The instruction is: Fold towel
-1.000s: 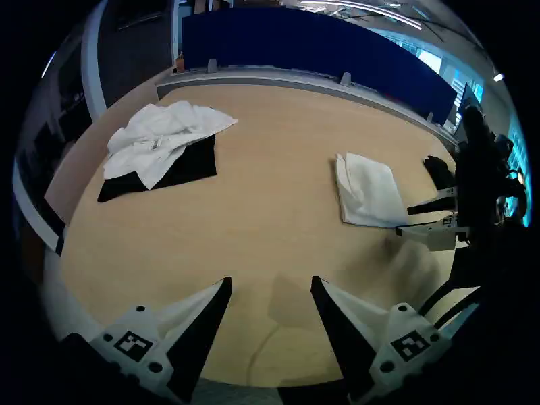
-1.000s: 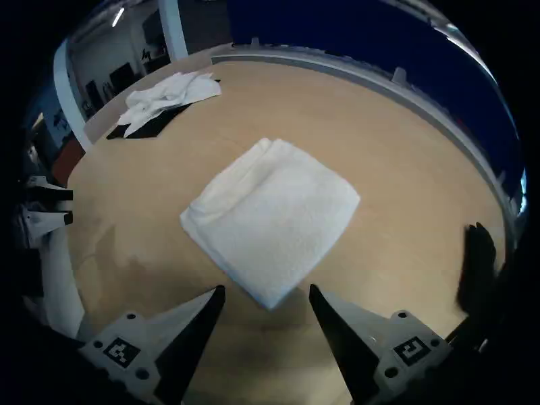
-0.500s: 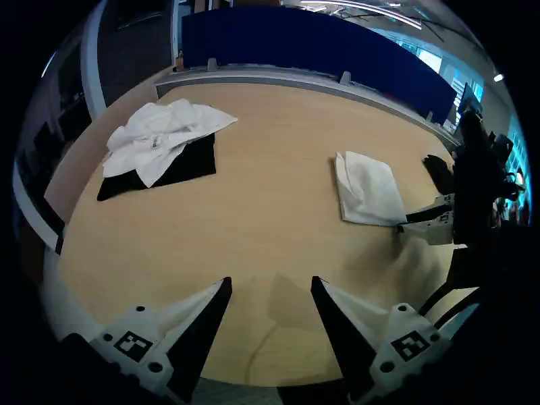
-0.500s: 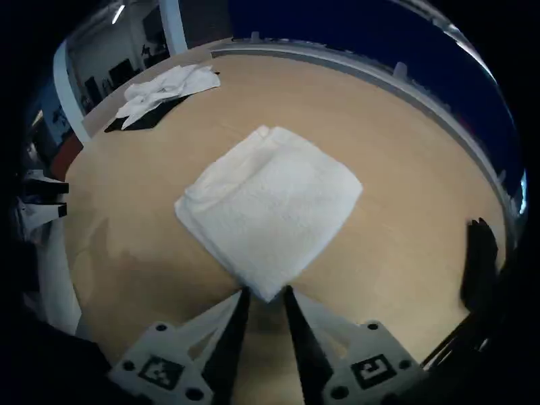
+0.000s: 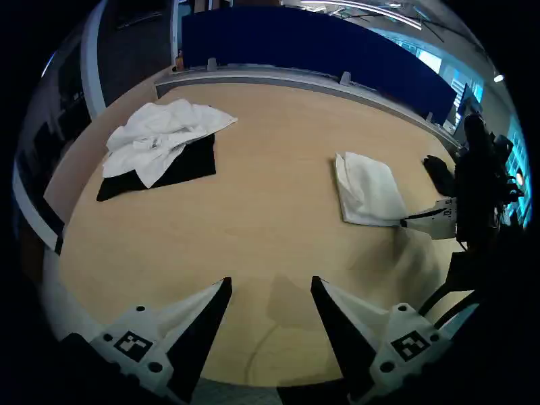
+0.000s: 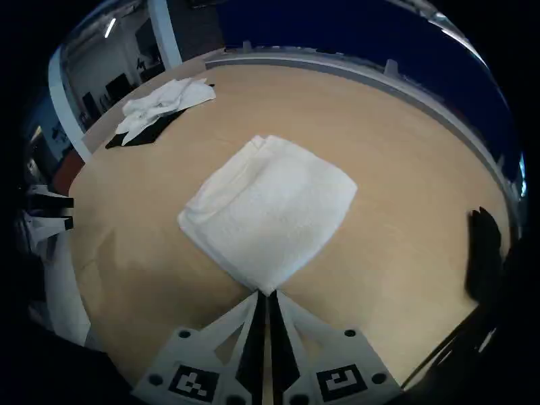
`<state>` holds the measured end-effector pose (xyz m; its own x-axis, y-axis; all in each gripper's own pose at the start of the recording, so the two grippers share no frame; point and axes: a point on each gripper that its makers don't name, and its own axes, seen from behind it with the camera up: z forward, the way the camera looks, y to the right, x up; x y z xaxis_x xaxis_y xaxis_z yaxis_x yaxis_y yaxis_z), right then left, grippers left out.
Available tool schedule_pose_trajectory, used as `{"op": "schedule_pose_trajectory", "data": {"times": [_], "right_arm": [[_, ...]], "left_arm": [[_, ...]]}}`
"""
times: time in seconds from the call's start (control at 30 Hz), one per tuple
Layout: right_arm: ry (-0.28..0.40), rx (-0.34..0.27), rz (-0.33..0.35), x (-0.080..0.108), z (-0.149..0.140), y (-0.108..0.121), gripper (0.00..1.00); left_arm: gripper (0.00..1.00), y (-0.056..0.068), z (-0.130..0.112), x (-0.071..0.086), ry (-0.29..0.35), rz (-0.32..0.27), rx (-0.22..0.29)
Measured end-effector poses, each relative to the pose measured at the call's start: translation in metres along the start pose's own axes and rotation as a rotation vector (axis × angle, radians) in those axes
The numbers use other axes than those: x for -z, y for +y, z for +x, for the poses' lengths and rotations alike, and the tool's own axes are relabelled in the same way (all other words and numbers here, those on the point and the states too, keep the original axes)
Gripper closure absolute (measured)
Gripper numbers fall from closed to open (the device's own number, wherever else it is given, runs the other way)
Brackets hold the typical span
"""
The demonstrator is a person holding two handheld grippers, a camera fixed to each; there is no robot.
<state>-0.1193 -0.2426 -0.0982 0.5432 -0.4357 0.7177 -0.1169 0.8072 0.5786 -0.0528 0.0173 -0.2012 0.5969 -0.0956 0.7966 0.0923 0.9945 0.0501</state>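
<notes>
Right tool [image 6: 268,295] pinches the nearest corner of the towel [image 6: 270,206] (folded, flat).

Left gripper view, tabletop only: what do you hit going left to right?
Crumpled white cloth piled on a flat black cloth → folded white towel → right gripper, its tongs shut on the towel's corner.
</notes>
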Motion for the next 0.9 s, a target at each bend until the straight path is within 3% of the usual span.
{"op": "schedule_pose_trajectory", "data": {"times": [0.17, 0.33, 0.9], "right_arm": [[0.028, 0.020, -0.001, 0.007, 0.012, 0.001, 0.97], [0.084, 0.051, -0.003, 0.026, 0.038, 0.000, 0.97], [0.310, 0.206, -0.015, 0.138, 0.182, 0.011, 0.97]], "left_arm": [[0.13, 0.000, 0.002, 0.001, 0.003, -0.001, -0.003], [0.13, 0.002, 0.007, 0.003, 0.014, -0.005, -0.006], [0.13, 0.015, 0.039, 0.009, 0.090, -0.029, -0.015]]}}
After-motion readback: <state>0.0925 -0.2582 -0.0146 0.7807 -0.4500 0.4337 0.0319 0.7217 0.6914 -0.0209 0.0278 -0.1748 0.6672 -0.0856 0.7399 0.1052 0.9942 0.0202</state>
